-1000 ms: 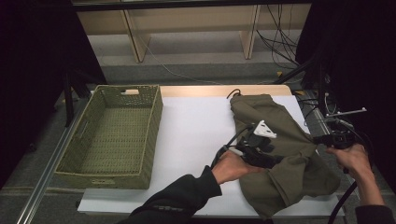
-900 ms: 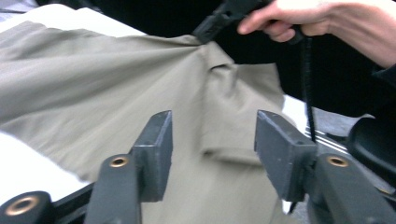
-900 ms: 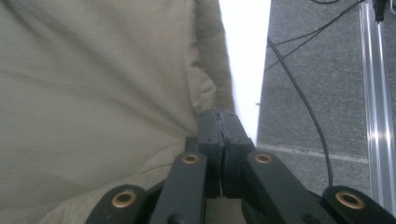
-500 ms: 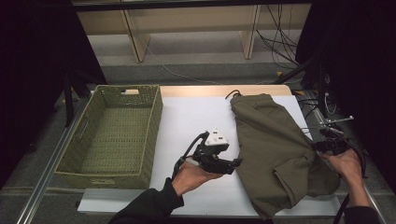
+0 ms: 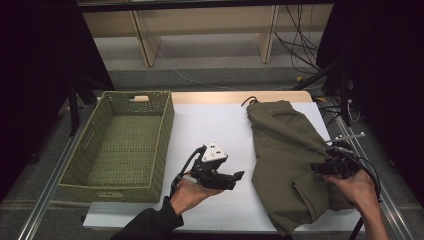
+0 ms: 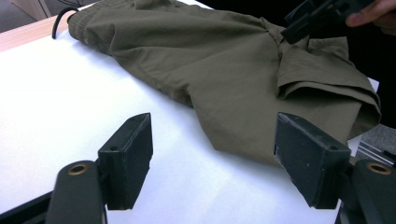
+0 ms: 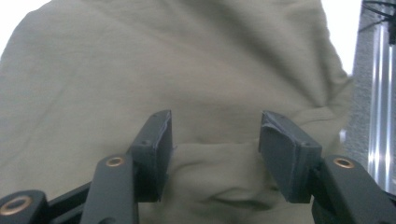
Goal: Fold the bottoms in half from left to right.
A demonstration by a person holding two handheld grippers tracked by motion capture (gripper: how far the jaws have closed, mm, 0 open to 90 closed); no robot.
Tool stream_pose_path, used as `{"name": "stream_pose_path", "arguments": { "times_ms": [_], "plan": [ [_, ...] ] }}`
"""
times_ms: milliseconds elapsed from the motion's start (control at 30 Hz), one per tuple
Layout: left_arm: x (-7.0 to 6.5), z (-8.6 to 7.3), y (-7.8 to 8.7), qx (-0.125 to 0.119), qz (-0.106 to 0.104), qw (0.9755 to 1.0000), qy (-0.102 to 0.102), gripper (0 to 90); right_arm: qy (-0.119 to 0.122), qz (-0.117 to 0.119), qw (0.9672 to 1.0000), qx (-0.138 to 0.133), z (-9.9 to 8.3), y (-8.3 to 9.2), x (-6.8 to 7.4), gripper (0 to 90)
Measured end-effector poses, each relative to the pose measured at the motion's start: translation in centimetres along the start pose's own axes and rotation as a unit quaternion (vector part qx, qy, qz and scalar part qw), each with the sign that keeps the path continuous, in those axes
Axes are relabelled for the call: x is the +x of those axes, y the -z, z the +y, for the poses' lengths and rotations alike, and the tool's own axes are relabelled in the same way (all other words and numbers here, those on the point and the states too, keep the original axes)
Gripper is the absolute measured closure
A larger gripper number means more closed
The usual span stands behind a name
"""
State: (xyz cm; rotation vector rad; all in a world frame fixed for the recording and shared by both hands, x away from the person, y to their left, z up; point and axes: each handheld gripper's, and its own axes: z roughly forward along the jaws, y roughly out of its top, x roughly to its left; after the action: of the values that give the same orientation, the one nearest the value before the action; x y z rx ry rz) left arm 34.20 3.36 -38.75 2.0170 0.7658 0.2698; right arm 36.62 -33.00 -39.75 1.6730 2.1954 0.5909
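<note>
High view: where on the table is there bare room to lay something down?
Bare white table runs between the wicker basket and the olive garment, widest toward the far edge. The near part holds the left claw, open. The basket's floor is bare too. The right side is crowded: the garment spreads nearly to the edge, with the right claw open over it.

You get a dim room in the high view: the sides and corners are almost black, and most light falls from above on the white counter (image 5: 220,130), which looks bright and a bit washed out. That picture is soft and grainy, so small parts look fuzzy. In the left gripper view the counter glares pale blue-white, the olive-green cloth garment (image 6: 224,60) is sharp, and its folds hold dark shadows. The black jaws up close are a little blurry. In the right gripper view the garment looks soft and out of focus, with bright white glare in the top corners.
</note>
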Motion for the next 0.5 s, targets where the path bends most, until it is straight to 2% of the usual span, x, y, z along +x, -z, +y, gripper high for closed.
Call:
{"name": "stream_pose_path", "arguments": {
  "times_ms": [67,100,167,200,233,300,333,367,400,433,500],
  "plan": [
    [0.2,-0.1,0.0,0.002,0.002,1.0,0.001,28.0,0.011,0.018,0.9998,0.003,-0.2,-0.3,1.0,45.3],
    [0.2,-0.1,0.1,0.001,0.003,1.0,0.003,28.0,0.011,0.018,0.9998,0.003,-0.2,-0.3,1.0,45.3],
    [0.3,-0.1,0.1,0.001,0.005,1.0,0.003,28.0,0.018,0.028,0.9994,0.006,-0.2,-0.4,1.9,45.2],
    [0.3,-0.2,0.2,0.001,0.006,1.0,0.003,28.0,0.031,0.024,0.9991,0.018,-0.4,-0.8,2.8,46.7],
    [0.4,-0.2,0.2,0.001,0.007,1.0,0.004,28.0,0.031,0.024,0.9991,0.018,-0.4,-0.8,2.8,46.7],
    [0.5,-0.3,0.2,0.002,0.009,1.0,0.005,28.0,0.037,0.017,0.9987,0.029,-0.5,-1.3,3.2,56.8],
    [0.6,-0.3,0.3,0.003,0.009,0.9999,0.004,28.0,0.039,0.011,0.9985,0.036,-0.7,-1.6,3.1,64.9],
    [0.6,-0.4,0.3,0.003,0.01,0.9999,0.004,28.1,0.038,-0.001,0.9985,0.04,-1.1,-1.6,3.0,76.8],
    [0.7,-0.5,0.3,0.005,0.011,0.9999,0.005,28.1,0.038,-0.001,0.9985,0.04,-1.1,-1.6,3.0,76.8],
    [0.8,-0.6,0.4,0.004,0.012,0.9999,0.006,28.2,0.033,-0.011,0.9987,0.036,-1.6,-1.3,2.6,85.0],
    [1.0,-0.7,0.5,0.005,0.015,0.9999,0.007,28.3,0.02,-0.02,0.9991,0.033,-2.2,-0.9,2.0,88.0]
  ]
}}
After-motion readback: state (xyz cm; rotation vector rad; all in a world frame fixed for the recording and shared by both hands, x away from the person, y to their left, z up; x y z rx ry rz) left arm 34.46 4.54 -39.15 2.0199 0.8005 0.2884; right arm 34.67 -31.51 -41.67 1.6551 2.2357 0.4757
